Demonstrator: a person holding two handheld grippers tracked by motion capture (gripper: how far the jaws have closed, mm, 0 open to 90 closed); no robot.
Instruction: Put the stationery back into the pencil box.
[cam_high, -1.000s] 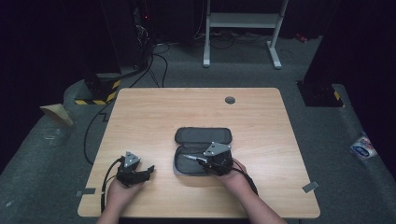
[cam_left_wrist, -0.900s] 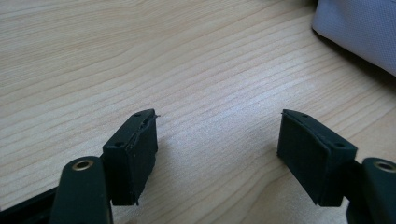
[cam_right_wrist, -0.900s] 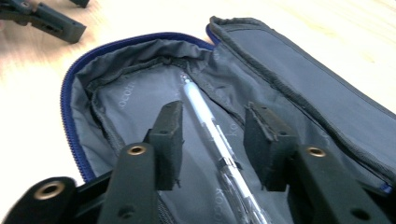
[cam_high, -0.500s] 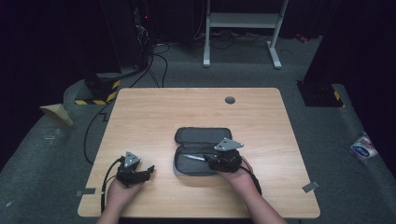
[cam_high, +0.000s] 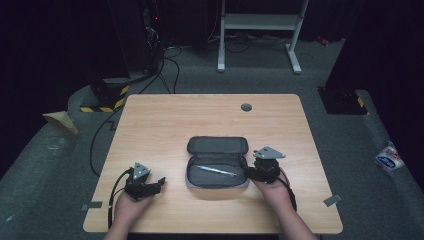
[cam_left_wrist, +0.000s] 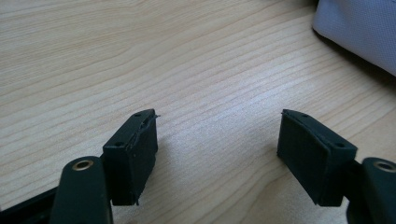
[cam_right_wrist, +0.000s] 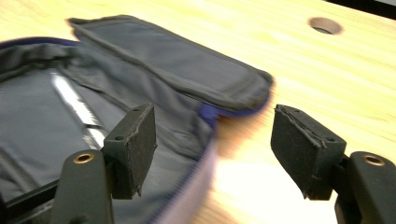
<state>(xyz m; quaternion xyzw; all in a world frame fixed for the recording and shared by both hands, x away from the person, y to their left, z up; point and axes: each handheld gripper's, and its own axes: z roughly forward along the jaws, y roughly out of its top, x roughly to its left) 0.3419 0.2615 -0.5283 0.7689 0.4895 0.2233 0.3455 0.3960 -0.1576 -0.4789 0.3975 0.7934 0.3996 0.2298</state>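
Your left gripper (cam_high: 145, 184) rests on the light wooden tabletop (cam_high: 165, 125) near its front edge, its fingers (cam_left_wrist: 133, 154) spread wide over bare wood, holding nothing. To its right, mid-tabletop, lies the dark grey fabric pencil case (cam_high: 217, 161), unzipped with its lid folded back, a silver pen (cam_high: 216, 171) lying inside. Your right gripper (cam_high: 259, 169) sits at the case's right end; its fingers (cam_right_wrist: 135, 147) have just been opening and straddle the case's zipped rim without pressing it.

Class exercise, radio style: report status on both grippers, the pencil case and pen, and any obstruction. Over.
Left hand-held gripper open over bare table. Right hand-held gripper open, jaws just widened, nothing gripped, at pencil case edge. Case open, pen inside. No obstruction.
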